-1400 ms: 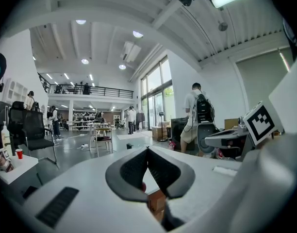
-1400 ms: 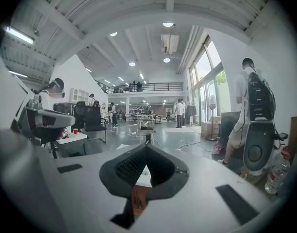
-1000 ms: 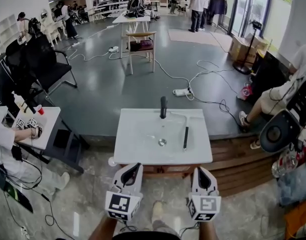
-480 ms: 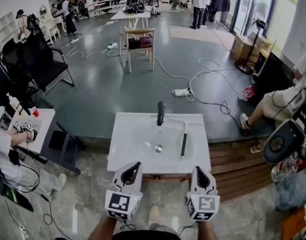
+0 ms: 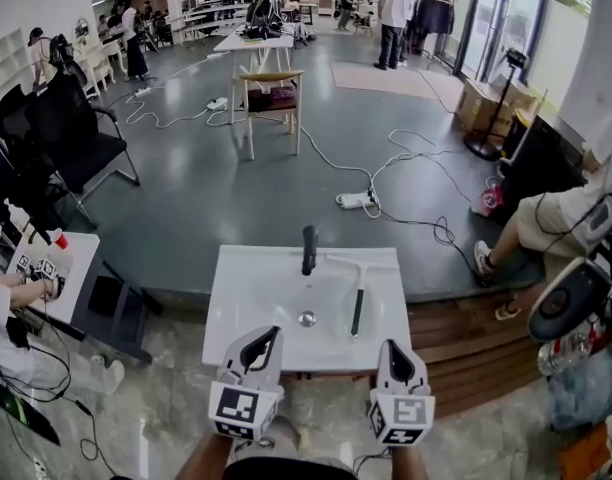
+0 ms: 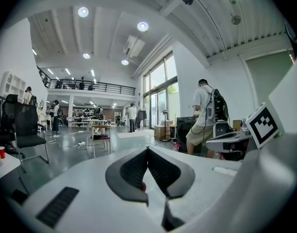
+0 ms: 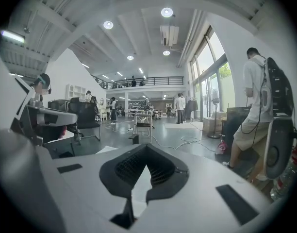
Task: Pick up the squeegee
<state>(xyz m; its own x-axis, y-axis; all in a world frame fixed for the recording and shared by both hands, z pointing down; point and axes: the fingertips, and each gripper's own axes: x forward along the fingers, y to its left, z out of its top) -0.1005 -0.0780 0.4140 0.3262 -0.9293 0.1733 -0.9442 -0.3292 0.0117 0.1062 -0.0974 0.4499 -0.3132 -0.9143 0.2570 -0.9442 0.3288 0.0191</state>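
The squeegee [image 5: 357, 311] lies in the white sink [image 5: 236, 298], right of the drain [image 5: 307, 318], its black handle toward me and its pale crossbar near the black faucet [image 5: 308, 248]. My left gripper [image 5: 271, 334] hovers over the sink's near edge, left of the drain, jaws shut and empty. My right gripper [image 5: 390, 347] is at the sink's near right corner, a short way short of the handle, also shut and empty. In the left gripper view the left gripper [image 6: 148, 148] has its tips meeting. The right gripper [image 7: 146, 145] looks the same in its own view. Neither gripper view shows the squeegee.
The sink stands on a wooden platform [image 5: 466, 328]. A person sits at the right [image 5: 556, 213]. A small white table [image 5: 61, 258] with a red cup and a black office chair [image 5: 71, 133] are at the left. Cables and a power strip [image 5: 354, 200] lie on the floor beyond.
The sink has drawn closer and slid down-left in the head view. Both grippers have advanced from short of the sink to its near edge, still shut.
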